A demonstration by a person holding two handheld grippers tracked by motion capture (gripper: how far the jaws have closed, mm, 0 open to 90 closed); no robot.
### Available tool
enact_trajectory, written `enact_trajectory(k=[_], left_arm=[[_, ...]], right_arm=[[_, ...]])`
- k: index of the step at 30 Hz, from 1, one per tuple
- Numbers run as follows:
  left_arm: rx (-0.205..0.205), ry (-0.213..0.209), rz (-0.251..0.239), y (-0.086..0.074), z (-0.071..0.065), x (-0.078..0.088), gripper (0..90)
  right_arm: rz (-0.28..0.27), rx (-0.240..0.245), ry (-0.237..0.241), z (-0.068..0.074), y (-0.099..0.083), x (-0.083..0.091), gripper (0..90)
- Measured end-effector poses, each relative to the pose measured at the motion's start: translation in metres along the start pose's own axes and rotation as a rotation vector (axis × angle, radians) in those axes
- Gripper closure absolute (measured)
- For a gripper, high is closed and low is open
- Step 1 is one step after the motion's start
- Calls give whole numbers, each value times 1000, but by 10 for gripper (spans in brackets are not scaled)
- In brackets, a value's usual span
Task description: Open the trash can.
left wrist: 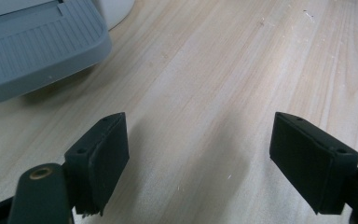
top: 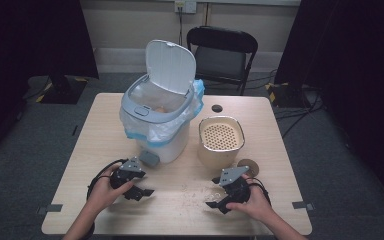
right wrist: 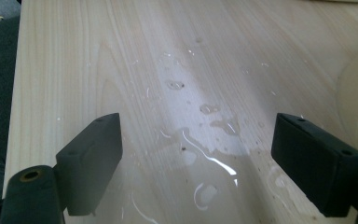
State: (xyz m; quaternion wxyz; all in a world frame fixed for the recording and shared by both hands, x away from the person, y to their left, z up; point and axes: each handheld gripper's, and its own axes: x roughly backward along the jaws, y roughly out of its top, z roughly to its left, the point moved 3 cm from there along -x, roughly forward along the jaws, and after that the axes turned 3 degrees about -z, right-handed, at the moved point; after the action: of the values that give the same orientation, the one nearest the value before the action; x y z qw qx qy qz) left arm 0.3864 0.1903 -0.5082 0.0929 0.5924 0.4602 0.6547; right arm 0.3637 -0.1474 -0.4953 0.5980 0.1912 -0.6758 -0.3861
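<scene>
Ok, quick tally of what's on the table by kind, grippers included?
Pedal bins, lid up, bag-lined: 1
Perforated beige containers: 1
Round brown discs: 1
Grippers, jaws open: 2, left gripper, right gripper
Water spills: 1
Total: 6

The high view is dim, its upper corners nearly black. Glare glints off wet patches on the table [right wrist: 205, 154] at the right gripper view's centre. Near jaws look soft.

- A black folding chair [top: 222, 52] is placed behind the table's far edge.
- A wall socket [top: 185, 6] is seen on the back wall, with a cable hanging from it.
- A small dark round disc [top: 217, 108] is set on the tabletop near the far edge.
- Dark curtains [top: 350, 60] are hung at both sides.
</scene>
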Motion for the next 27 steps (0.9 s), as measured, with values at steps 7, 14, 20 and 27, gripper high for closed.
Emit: enact_trajectory(k=[7,14,20,27], left_arm=[[-24,-2,5,-2,-2,-3,187],[-121,10,-1,-6,-6,-6,154],[-142,7,-11,-9,-8,-7,112],[-163,-22,-41,-12,-11,-11,0]], right_arm=[[2,-4,0,-1,-6,8,159],[13,11,9,2,-11,18,179],[6,7,24,4,-16,23,171],[18,-4,40,8,-21,27,171]])
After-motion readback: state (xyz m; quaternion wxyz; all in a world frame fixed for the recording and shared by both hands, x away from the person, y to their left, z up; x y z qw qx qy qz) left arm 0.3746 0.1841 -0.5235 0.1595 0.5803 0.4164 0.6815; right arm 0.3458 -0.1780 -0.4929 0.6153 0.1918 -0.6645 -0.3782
